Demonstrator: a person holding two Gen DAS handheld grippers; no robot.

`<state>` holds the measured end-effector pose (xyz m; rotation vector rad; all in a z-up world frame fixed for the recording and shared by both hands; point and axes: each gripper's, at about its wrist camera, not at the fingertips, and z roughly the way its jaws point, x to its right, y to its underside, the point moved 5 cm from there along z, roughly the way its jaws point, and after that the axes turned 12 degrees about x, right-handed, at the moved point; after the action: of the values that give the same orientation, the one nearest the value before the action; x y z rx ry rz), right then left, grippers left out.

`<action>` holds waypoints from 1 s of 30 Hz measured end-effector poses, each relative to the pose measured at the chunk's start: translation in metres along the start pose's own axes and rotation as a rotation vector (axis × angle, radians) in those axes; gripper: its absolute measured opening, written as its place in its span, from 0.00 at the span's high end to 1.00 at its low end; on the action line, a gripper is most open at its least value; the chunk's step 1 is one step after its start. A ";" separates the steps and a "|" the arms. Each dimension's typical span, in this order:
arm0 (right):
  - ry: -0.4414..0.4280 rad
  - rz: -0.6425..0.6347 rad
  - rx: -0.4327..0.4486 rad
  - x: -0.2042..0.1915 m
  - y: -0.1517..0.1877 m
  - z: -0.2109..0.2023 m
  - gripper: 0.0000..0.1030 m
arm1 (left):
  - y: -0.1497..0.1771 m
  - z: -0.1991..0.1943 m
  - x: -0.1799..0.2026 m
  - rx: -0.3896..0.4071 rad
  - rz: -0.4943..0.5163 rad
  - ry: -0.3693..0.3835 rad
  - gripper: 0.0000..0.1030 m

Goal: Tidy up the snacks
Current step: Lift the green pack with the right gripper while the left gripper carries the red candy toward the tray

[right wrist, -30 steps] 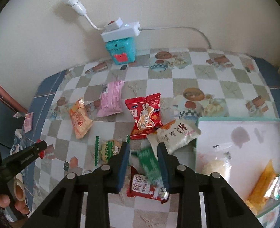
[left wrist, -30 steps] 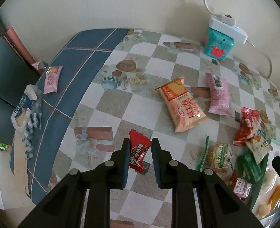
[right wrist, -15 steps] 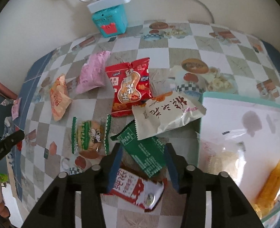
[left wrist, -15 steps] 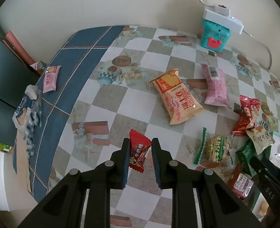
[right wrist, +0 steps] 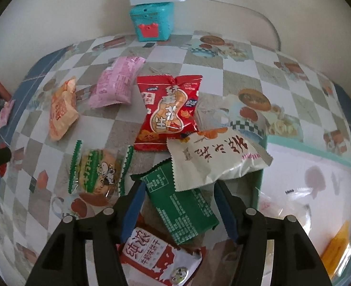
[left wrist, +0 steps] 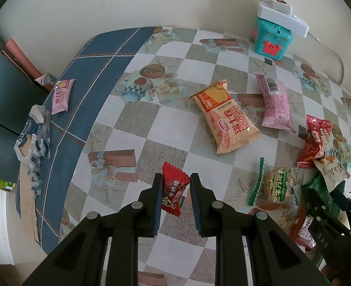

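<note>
1. The left gripper (left wrist: 174, 186) clamps a red candy (left wrist: 174, 188) above the checked worktop (left wrist: 137, 124); open squares lie ahead.
2. The right gripper (right wrist: 178, 191) has its fingers spread around a green packet (right wrist: 182, 208), beside the tray (right wrist: 263, 174).
3. Beyond lies an orange bag (left wrist: 226, 120) reading "DAILYUAN".

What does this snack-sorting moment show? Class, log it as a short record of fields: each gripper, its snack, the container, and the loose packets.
left gripper: shut on the small red candy packet, held above the table
right gripper: open, fingers either side of the green packet
green packet: partly under the white packet
tray: teal-rimmed, holds an orange-yellow packet
loose packets: red peanut bag, pink packet, orange packet
</note>
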<state>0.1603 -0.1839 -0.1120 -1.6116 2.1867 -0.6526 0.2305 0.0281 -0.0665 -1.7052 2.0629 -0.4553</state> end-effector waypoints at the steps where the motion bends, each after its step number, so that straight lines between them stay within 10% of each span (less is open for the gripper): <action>1: -0.008 0.001 -0.023 -0.001 0.002 0.004 0.37 | 0.000 0.000 0.000 0.000 0.001 0.000 0.77; 12: -0.015 -0.019 -0.044 -0.007 0.005 0.006 0.57 | -0.001 -0.001 0.002 0.002 0.008 -0.012 0.77; 24: -0.120 -0.002 0.130 -0.016 -0.037 -0.069 0.59 | -0.016 -0.033 0.000 0.086 -0.023 -0.011 0.77; 30: -0.008 0.045 0.204 0.019 -0.054 -0.109 0.59 | -0.027 -0.063 0.004 0.157 -0.033 -0.005 0.77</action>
<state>0.1404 -0.1982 0.0089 -1.4545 2.0693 -0.8243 0.2201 0.0182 0.0000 -1.6483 1.9427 -0.6067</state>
